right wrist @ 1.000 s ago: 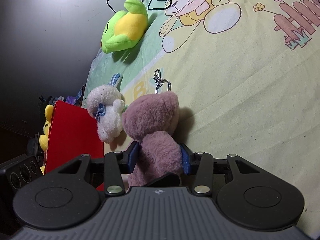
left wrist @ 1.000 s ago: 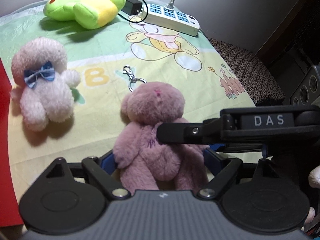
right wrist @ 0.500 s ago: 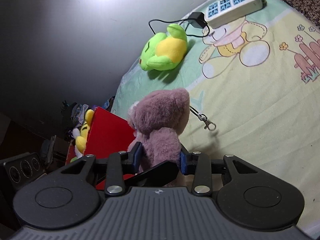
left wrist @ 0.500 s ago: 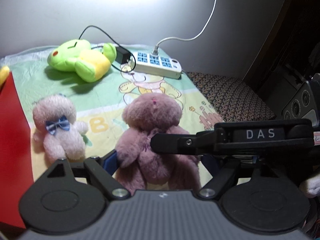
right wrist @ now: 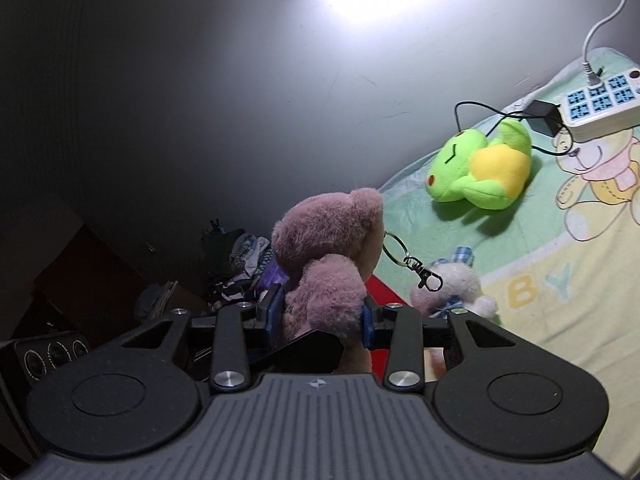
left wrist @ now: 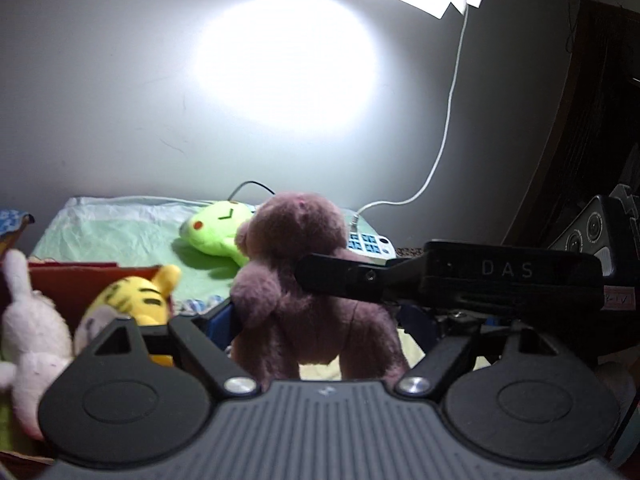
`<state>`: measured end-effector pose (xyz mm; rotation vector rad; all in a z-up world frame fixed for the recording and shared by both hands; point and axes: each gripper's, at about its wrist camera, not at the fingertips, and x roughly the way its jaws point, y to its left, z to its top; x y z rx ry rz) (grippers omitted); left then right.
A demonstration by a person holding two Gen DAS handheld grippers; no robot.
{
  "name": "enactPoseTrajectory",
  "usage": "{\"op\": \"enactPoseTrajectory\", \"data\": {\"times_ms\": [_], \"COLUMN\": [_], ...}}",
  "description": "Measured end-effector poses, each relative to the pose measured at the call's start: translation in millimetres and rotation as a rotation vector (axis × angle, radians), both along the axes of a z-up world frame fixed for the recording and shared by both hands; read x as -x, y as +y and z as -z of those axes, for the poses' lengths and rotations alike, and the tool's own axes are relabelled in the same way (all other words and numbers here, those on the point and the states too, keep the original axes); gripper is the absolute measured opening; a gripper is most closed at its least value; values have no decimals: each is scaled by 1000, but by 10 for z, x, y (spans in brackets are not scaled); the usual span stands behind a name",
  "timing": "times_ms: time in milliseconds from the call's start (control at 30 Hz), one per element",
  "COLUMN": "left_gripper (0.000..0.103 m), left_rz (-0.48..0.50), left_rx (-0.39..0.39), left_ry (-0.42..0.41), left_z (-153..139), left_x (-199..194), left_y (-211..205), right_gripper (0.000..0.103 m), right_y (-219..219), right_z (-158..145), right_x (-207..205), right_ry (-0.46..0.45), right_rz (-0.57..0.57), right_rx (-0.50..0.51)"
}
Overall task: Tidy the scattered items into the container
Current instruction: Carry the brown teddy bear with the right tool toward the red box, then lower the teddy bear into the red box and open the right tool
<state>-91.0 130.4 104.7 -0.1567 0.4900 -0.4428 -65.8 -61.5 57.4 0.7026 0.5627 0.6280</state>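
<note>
Left wrist view: the bed (left wrist: 120, 232), spread with a printed sheet, is the largest thing before you; the red box (left wrist: 80, 280) stands at its near left edge and already holds a tiger (left wrist: 132, 300) and a white rabbit (left wrist: 32, 336). The mauve bear (left wrist: 304, 280) hangs clear of the sheet, gripped at once by both tools. Your left hand-held gripper (left wrist: 316, 320) stands moderately wide, its blue pads pressed on the bear's lower body. Your right hand-held gripper (right wrist: 324, 316) is narrower and squeezes the bear's torso from the side. In the right wrist view a key ring (right wrist: 412, 260) dangles from the bear's head.

Step in hand, by judgement: carrying the bear to the box. The next move calls for bringing it over the open top, left of its present place, then releasing both grips together. Watch that the ring does not catch the box rim.

A green frog (right wrist: 480, 168) and a small white bear (right wrist: 452, 292) still lie on the sheet, the frog near a power strip (right wrist: 600, 108).
</note>
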Motion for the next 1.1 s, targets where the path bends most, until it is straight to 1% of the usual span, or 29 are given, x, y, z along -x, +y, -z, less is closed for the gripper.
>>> {"op": "enactPoseTrajectory", "data": {"times_ms": [133, 233, 467, 633, 733, 867, 933, 1000, 1100], "left_gripper": [84, 84, 84, 84, 84, 84, 84, 84, 84], "left_rz": [-62, -111, -177, -184, -168, -109, -65, -14, 45], "left_rx": [0, -11, -28, -42, -44, -32, -23, -12, 6], "left_ry": [-28, -35, 17, 46, 69, 82, 97, 130, 178], "left_z": [-109, -129, -21, 76, 137, 195, 249, 312, 418], "left_x": [92, 141, 148, 91, 13, -98, -175, -263, -393], "left_y": [473, 800, 1452, 1804, 1934, 1969, 1931, 1858, 1780], "right_gripper": [40, 41, 41, 41, 41, 41, 41, 41, 41], "right_y": [488, 849, 1559, 1889, 1981, 1969, 1931, 1917, 1858], "right_z": [-92, -97, 74, 187, 245, 239, 207, 191, 240], "right_x": [-76, -153, -341, -433, -456, -413, -389, -389, -455], "right_ry": [-39, -44, -1, 9, 28, 29, 13, 10, 37], "right_rz": [-62, -104, -171, -180, -164, -117, -84, -45, 6], "right_rx": [-21, -30, -33, -23, -22, 5, 52, 118, 187]}}
